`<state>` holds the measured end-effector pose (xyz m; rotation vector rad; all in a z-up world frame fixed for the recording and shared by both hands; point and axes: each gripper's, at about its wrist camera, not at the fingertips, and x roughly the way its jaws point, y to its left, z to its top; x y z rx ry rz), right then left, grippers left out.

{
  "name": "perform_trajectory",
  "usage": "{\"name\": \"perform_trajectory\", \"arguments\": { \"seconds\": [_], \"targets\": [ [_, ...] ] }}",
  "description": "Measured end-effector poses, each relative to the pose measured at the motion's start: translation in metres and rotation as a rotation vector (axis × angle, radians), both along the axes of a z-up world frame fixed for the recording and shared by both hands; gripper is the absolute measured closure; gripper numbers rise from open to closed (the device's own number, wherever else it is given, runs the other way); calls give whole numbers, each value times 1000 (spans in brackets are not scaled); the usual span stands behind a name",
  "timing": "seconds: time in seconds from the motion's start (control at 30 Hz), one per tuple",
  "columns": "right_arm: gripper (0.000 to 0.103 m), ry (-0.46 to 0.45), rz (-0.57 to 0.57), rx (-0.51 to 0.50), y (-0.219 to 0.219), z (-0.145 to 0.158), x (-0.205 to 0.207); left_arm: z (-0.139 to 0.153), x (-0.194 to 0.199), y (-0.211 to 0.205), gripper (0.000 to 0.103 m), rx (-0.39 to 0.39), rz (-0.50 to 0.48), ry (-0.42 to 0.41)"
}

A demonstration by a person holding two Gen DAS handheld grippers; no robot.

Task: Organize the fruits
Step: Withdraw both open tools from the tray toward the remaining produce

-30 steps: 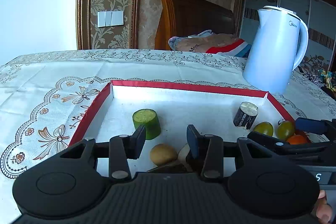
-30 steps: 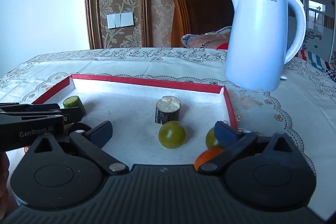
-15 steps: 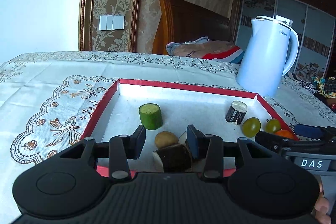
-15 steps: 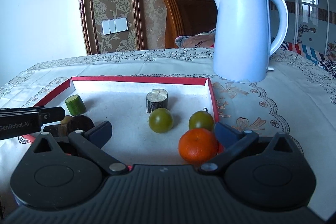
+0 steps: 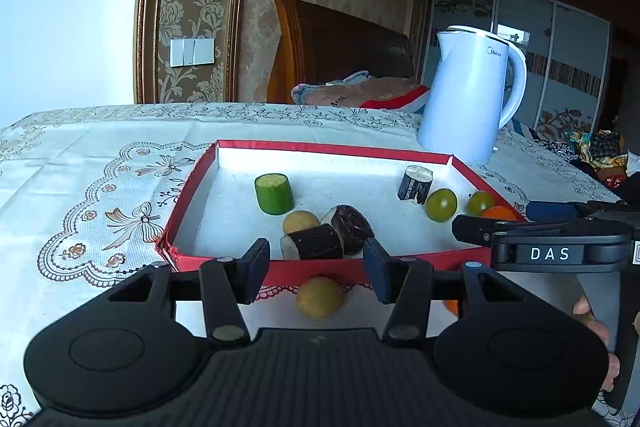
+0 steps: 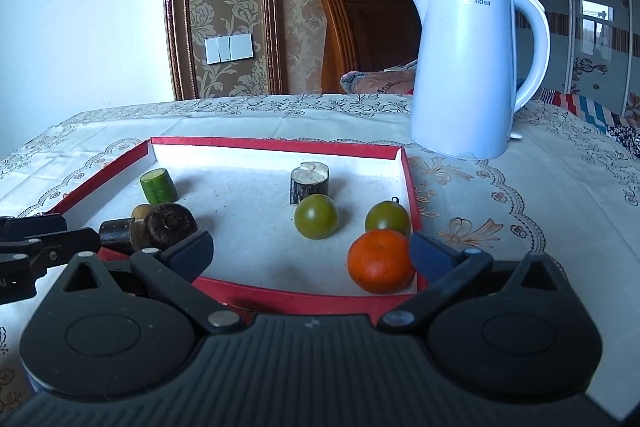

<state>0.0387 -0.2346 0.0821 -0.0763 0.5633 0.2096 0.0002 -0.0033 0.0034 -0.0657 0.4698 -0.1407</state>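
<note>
A red-rimmed white tray (image 5: 192, 187) (image 6: 280, 297) holds a green cucumber piece (image 5: 274, 193) (image 6: 158, 185), dark sugarcane pieces (image 5: 320, 241) (image 6: 170, 225), a bark-covered stub (image 5: 414, 183) (image 6: 309, 182), two green fruits (image 6: 316, 215) (image 6: 387, 218), a yellow-brown fruit (image 5: 300, 222) and an orange (image 6: 379, 261) in the near right corner. Another yellow-brown fruit (image 5: 320, 297) lies on the cloth outside the tray's front wall. My left gripper (image 5: 316, 263) is open and empty above that fruit. My right gripper (image 6: 310, 253) is open and empty, with the orange just inside its right finger.
A white electric kettle (image 5: 470, 99) (image 6: 468, 67) stands on the lace tablecloth (image 5: 100, 163) behind the tray's right side. A wooden chair (image 5: 340, 47) with folded cloth is behind the table. The right gripper's body (image 5: 552, 247) crosses the left wrist view's right side.
Both grippers have drawn back from the tray toward the front. The sugarcane pieces and the orange now lie free in the tray. A yellow-brown fruit outside the tray has come into view.
</note>
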Motion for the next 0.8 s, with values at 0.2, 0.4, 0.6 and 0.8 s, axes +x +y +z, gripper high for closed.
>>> {"name": "perform_trajectory", "arguments": {
  "seconds": [0.2,0.4,0.6,0.8],
  "targets": [
    [0,-23,11,-43,5,0,-7,-3,3,-4,52,29,1,30],
    [0,-32,-7,-25,0,2,-11,-6,2,-1,52,16,5,50],
    [0,-13,-16,-55,-2,0,-19,-7,2,-2,52,15,-1,61],
    [0,6,24,-77,-7,-5,-41,-10,7,0,52,11,4,100]
  ]
}}
